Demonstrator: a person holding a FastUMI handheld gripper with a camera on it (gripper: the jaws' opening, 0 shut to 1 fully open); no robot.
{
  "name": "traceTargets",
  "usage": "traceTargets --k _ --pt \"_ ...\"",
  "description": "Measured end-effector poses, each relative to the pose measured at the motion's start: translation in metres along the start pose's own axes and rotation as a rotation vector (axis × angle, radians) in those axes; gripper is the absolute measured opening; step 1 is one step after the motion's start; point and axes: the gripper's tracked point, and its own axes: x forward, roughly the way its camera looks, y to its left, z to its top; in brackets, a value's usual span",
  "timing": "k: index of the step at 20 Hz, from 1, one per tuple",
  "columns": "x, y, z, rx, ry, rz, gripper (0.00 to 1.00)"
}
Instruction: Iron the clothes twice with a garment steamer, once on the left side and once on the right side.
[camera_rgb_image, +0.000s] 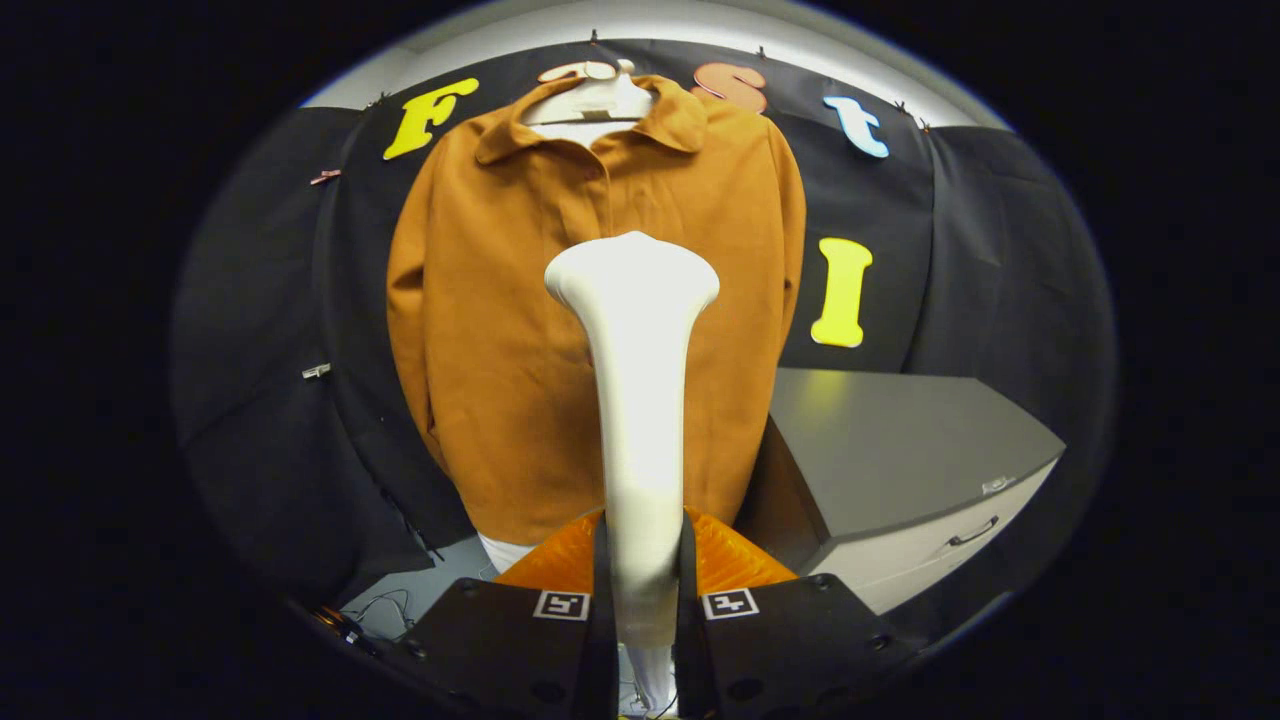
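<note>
A brown collared jacket (520, 330) hangs on a white hanger (600, 100) against the black booth wall, its front facing me. My gripper (643, 570) is shut on the handle of a white garment steamer (640, 400). The steamer stands upright between the fingers, and its wide head (632, 275) sits in front of the jacket's middle, about chest height. I cannot tell whether the head touches the cloth. The steamer hides the jacket's centre strip.
A grey cabinet (900, 450) with a drawer handle (973, 533) stands to the right of the jacket, close to its hem. Cables (375, 610) lie on the floor below the jacket's left side. Black cloth (270, 350) covers the wall on both sides.
</note>
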Motion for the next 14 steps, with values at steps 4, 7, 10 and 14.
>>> traceTargets --k 4,7,10,14 --pt "0.004 0.036 0.041 -0.032 -0.088 0.023 0.26" --pt "0.010 0.066 0.066 -0.068 -0.140 0.042 0.26" --pt "0.017 0.090 0.083 -0.093 -0.176 0.051 0.26" --pt "0.032 0.110 0.101 -0.132 -0.221 0.030 0.26"
